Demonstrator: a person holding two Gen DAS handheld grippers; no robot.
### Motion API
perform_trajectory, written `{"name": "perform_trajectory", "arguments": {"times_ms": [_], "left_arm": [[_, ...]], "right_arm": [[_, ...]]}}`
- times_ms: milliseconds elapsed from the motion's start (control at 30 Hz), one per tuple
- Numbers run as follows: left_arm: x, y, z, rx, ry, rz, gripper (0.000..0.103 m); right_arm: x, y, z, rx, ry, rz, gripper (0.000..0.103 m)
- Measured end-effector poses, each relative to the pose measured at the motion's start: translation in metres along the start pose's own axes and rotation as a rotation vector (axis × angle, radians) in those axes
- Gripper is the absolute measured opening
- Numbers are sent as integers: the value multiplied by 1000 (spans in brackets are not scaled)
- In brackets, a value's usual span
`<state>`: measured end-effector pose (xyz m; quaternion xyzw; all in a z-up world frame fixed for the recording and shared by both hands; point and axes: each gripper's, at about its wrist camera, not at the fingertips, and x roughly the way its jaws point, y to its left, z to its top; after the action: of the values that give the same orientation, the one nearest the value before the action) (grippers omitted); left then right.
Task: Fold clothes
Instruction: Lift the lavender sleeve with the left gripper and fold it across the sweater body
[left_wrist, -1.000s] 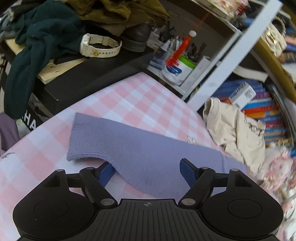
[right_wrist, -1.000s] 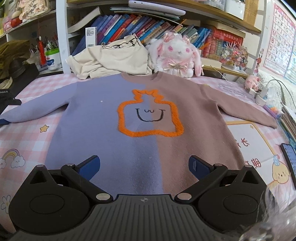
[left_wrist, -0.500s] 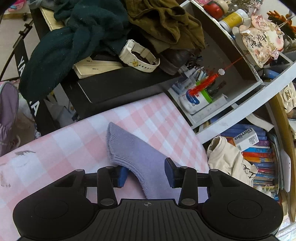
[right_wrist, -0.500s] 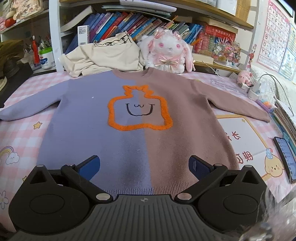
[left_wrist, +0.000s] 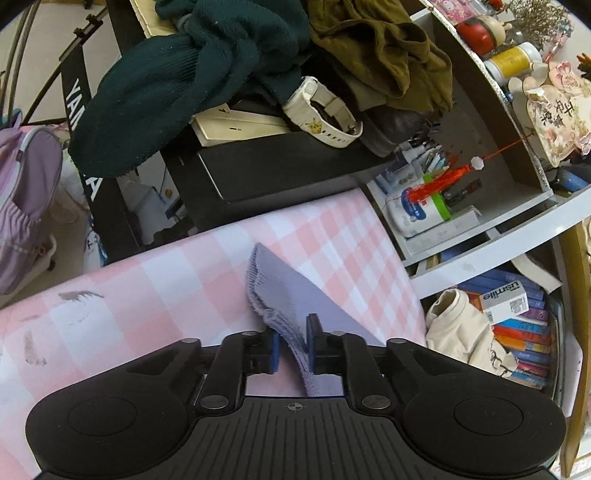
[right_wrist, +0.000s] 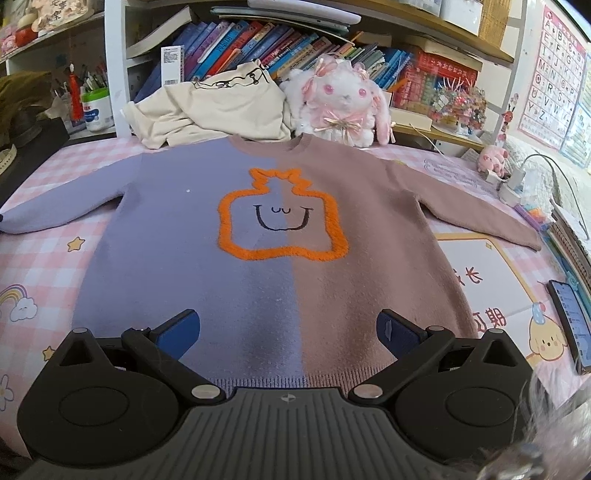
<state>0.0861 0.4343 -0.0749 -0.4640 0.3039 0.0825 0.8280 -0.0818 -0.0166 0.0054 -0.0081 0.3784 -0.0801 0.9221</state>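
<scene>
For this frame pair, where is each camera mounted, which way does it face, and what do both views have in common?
Left wrist: on the left gripper, looking down at the lilac sleeve cuff its closing jaws pinch; only its fingers show.
Right wrist: on the right gripper, open above the sweater hem, facing the bookshelf; only its fingers show.
Shared: lilac sleeve, pink checked cloth, cream garment.

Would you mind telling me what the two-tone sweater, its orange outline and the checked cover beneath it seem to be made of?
Sweater: soft knit, probably wool or acrylic; matte, slightly fuzzy face, ribbed hem and cuff.
Orange outline: raised, tufted yarn, looks like chenille; it stands proud of the knit.
Checked cover: thin printed sheet with a smooth face; whether cloth or plastic cannot be told.
</scene>
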Motion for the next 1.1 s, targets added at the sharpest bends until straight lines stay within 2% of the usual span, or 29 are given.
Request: {"name": "perform_trajectory", "arguments": {"times_ms": [233,400,767,1100], "left_arm": [[0,-9,0,66,2,35,5],[-8,-32,-4,147,-38,13,5],[-27,-139,-51,380,-75,-64,5],[-19,-235,-115,462,-26,-180,4]], "right_arm": [[2,-5,-4,-31,11,14,103],[7,-20,-4,-49,17,46,103],[32,-73,12,-85,-3,148,103],[48,-116,17,-135,-11,263,103]]}}
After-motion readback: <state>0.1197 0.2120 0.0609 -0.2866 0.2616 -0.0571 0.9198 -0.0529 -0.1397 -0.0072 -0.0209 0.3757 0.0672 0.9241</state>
